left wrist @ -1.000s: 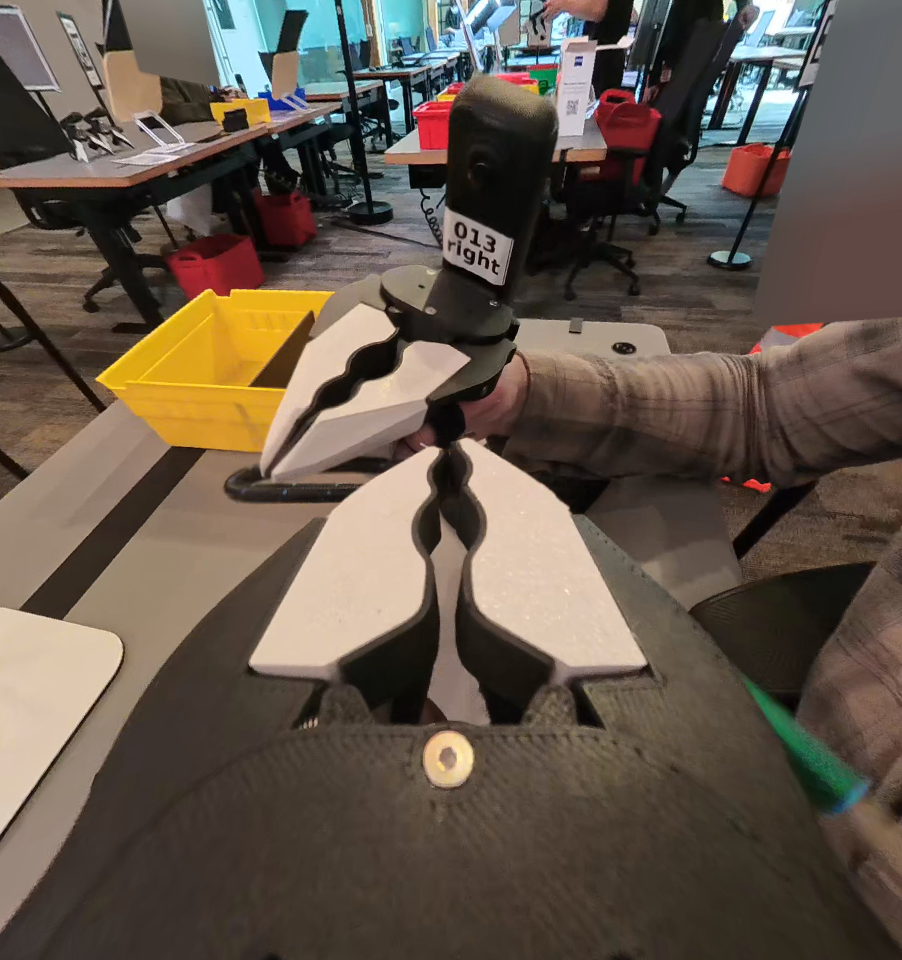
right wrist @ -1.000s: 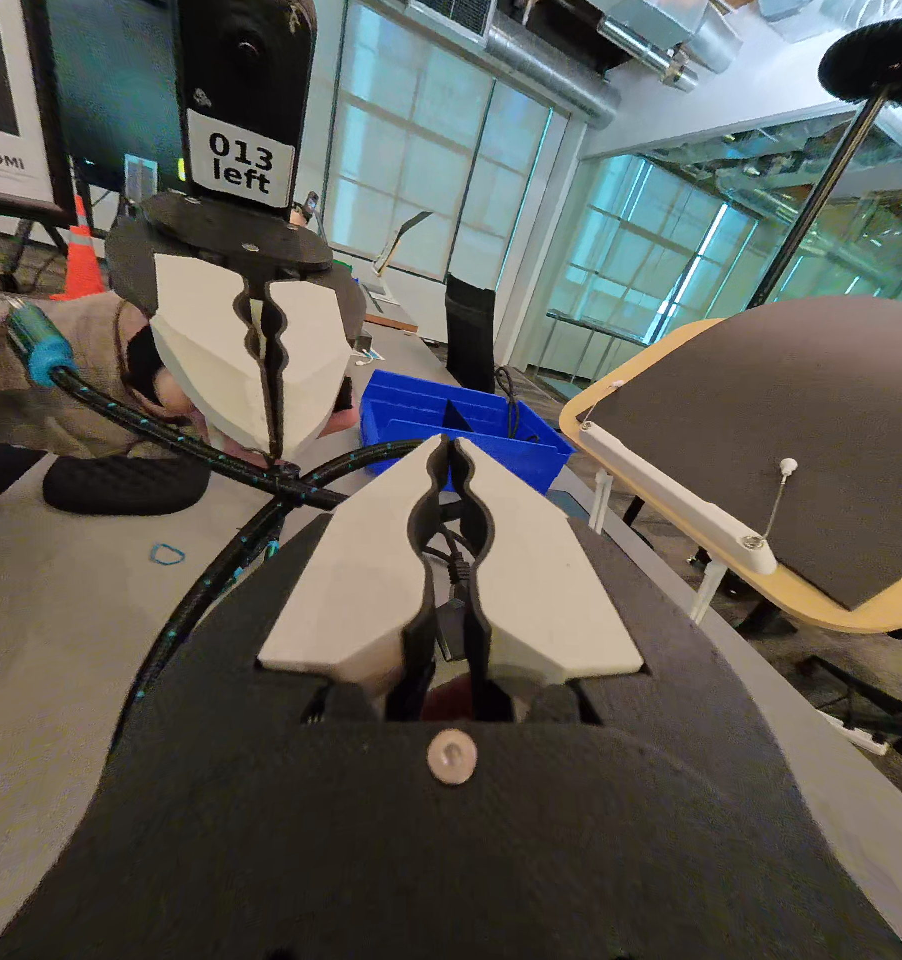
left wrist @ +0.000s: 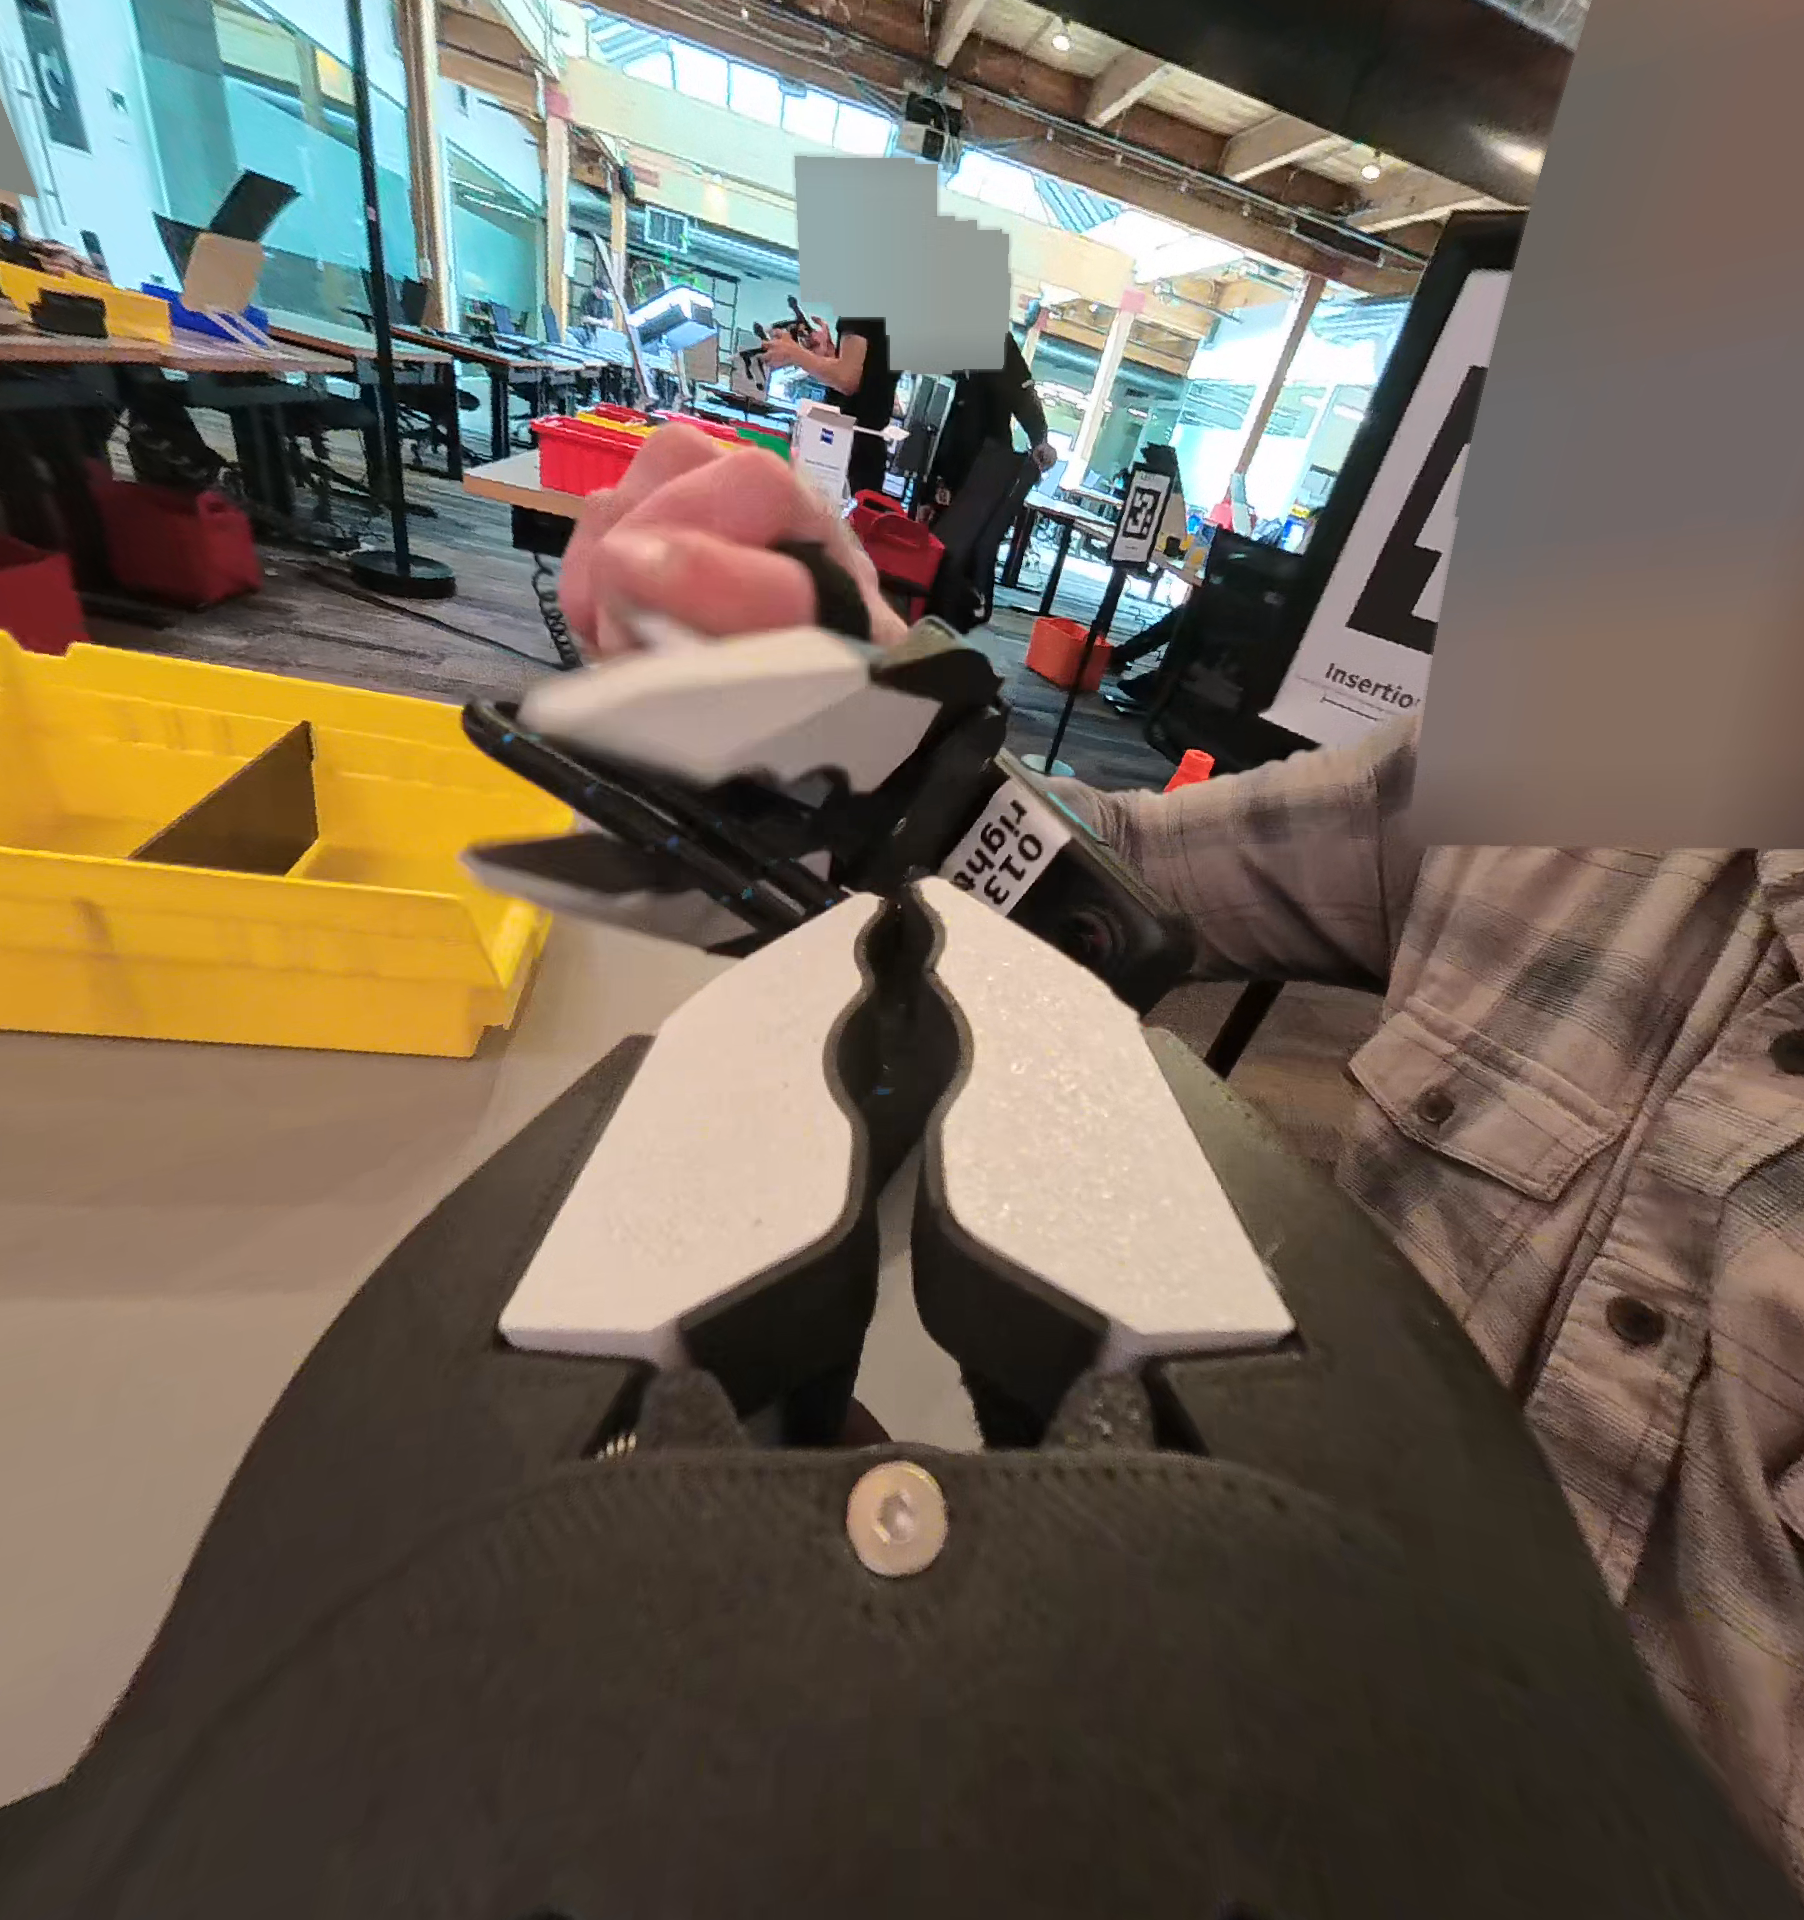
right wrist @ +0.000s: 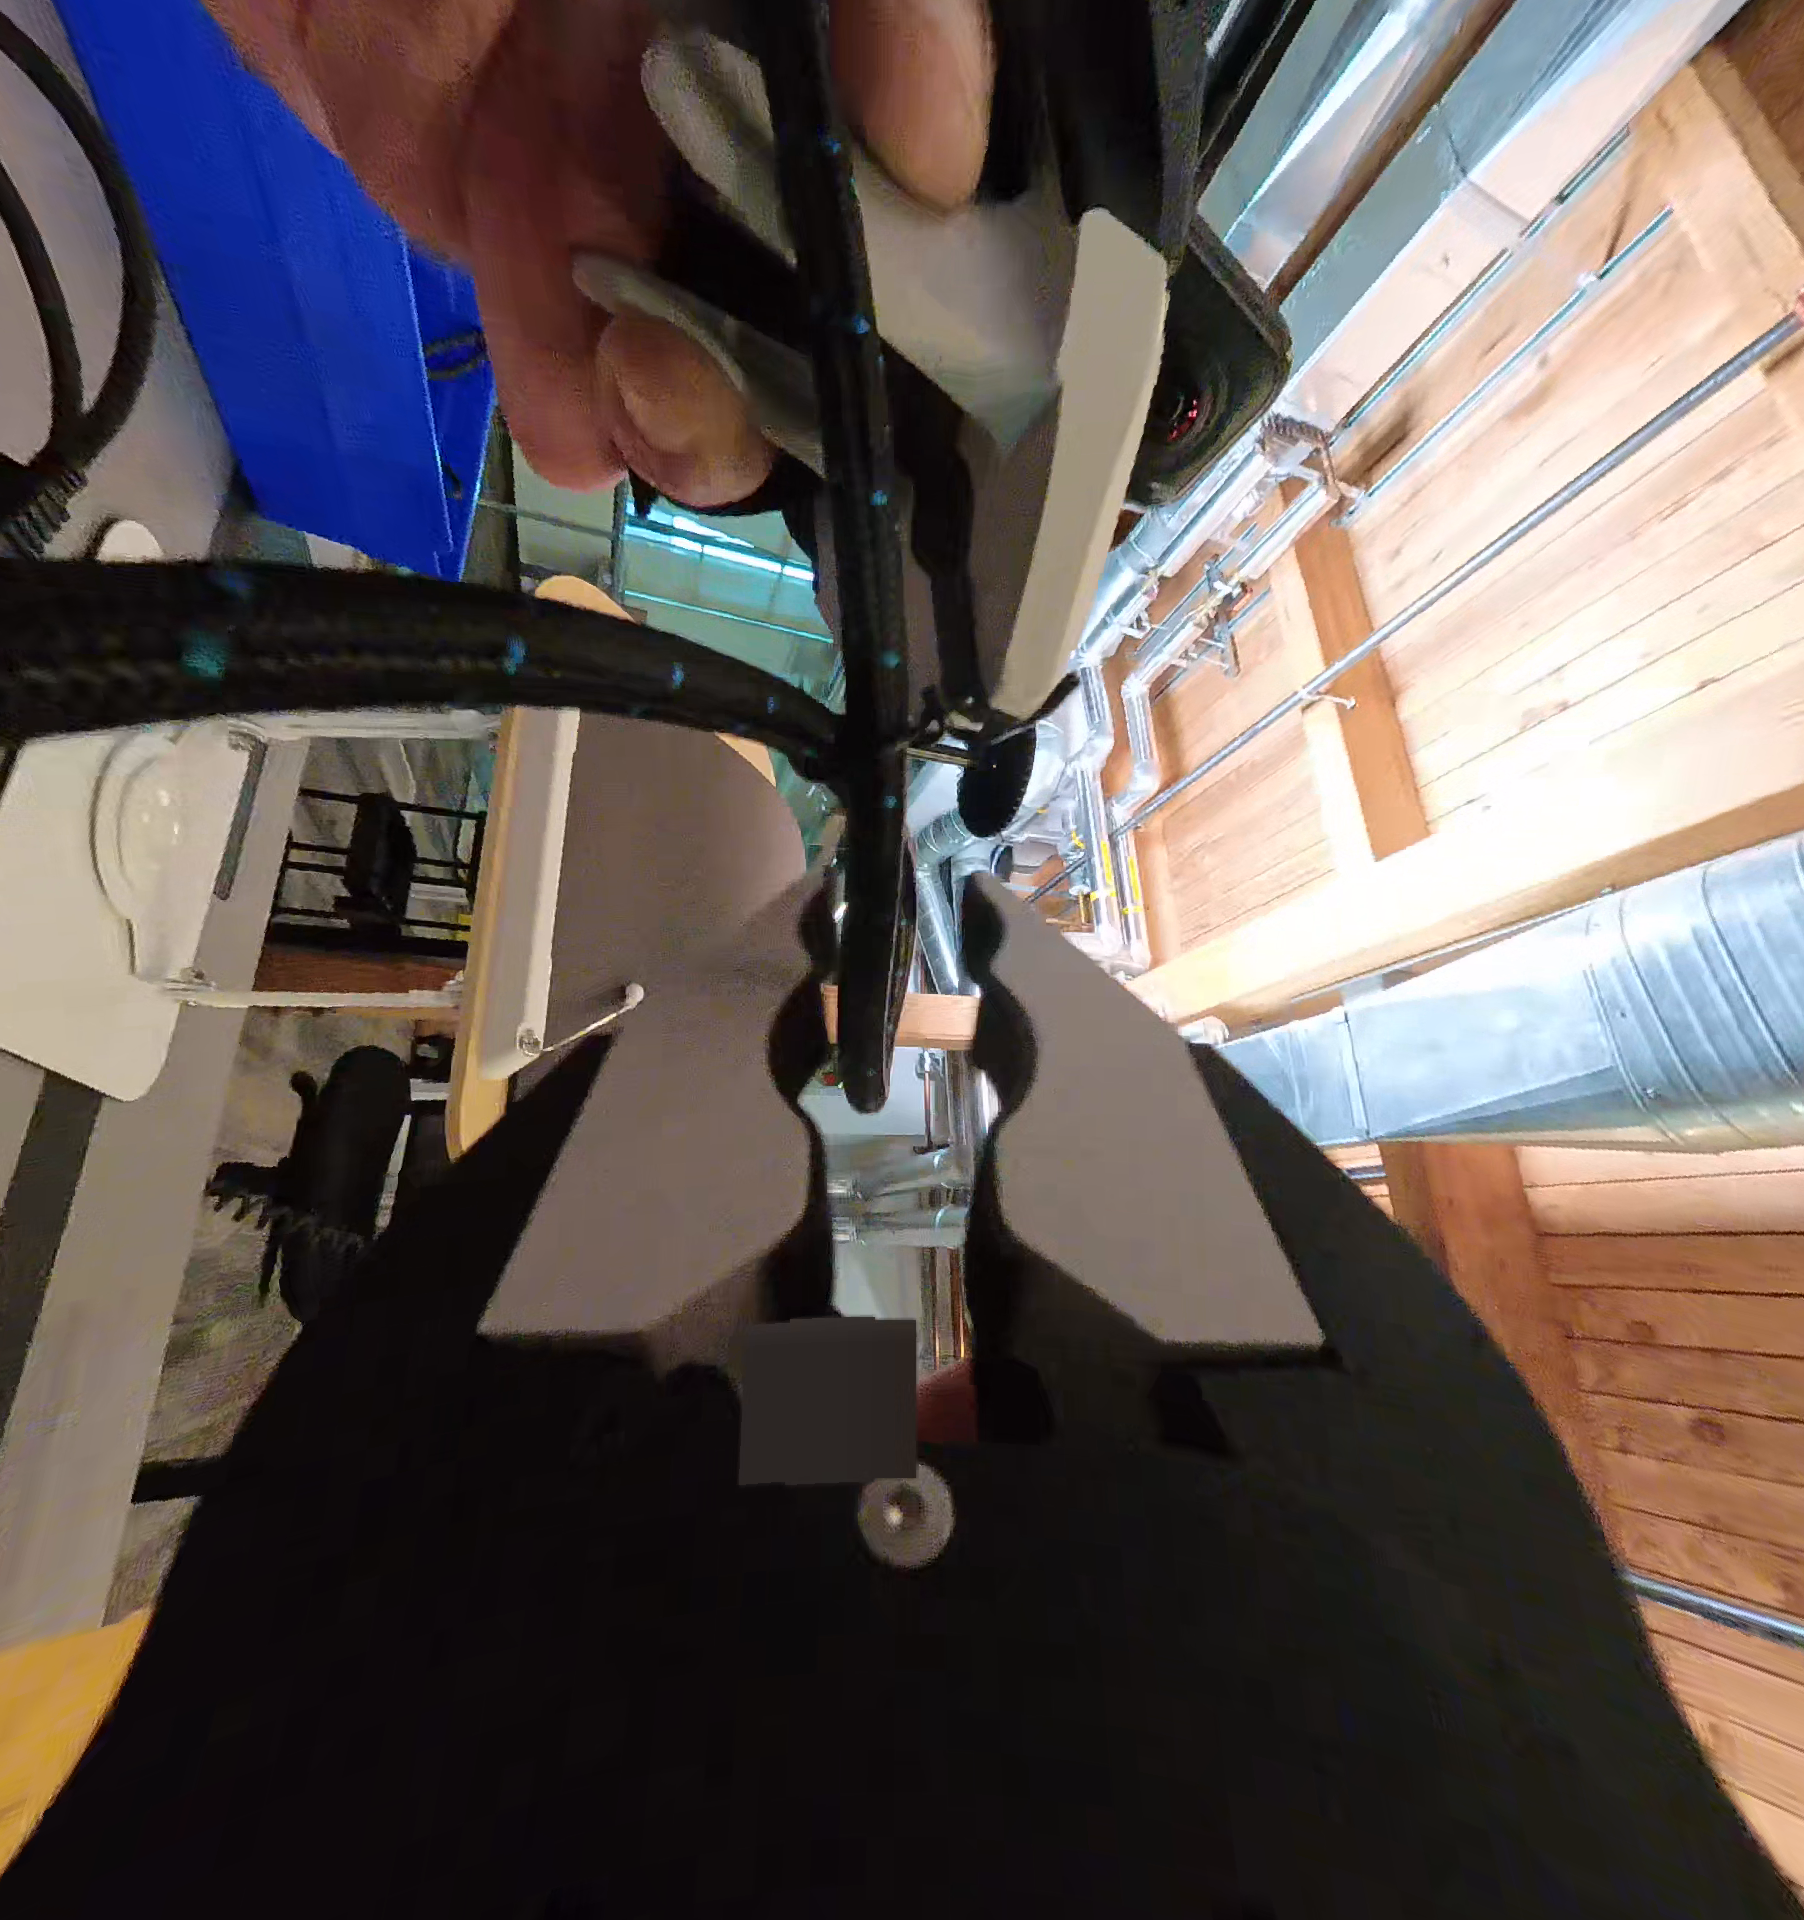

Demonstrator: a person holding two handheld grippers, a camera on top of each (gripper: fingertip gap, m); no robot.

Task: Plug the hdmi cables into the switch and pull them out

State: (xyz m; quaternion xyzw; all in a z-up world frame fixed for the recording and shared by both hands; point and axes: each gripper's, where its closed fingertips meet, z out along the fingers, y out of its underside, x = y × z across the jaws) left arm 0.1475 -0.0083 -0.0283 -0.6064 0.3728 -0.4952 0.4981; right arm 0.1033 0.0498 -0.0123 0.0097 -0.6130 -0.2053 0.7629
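Observation:
A black braided HDMI cable [left wrist: 669, 800] with blue flecks runs between both grippers. My left gripper [left wrist: 896, 906] is shut on the cable, gripping it at the fingertips. My right gripper [left wrist: 498, 784] lies rolled on its side just ahead of the left one, jaws apart, with the cable passing loosely between them. In the right wrist view the right gripper [right wrist: 896, 888] is open, and the cable [right wrist: 358, 644] hangs in the gap. The left gripper [right wrist: 929, 686] and the hand holding it are close above. The switch is not in view.
A yellow bin [left wrist: 202, 935] stands on the grey table [left wrist: 150, 1195] at the left. A blue bin [right wrist: 306, 260], more coiled black cable [right wrist: 67, 260] and a white pad [right wrist: 36, 935] lie beyond. A plaid sleeve [left wrist: 1500, 1039] is at the right.
My right gripper has rolled onto its side, tilted toward the ceiling and opened. Both grippers have lifted off the table. The left gripper stays shut on the cable.

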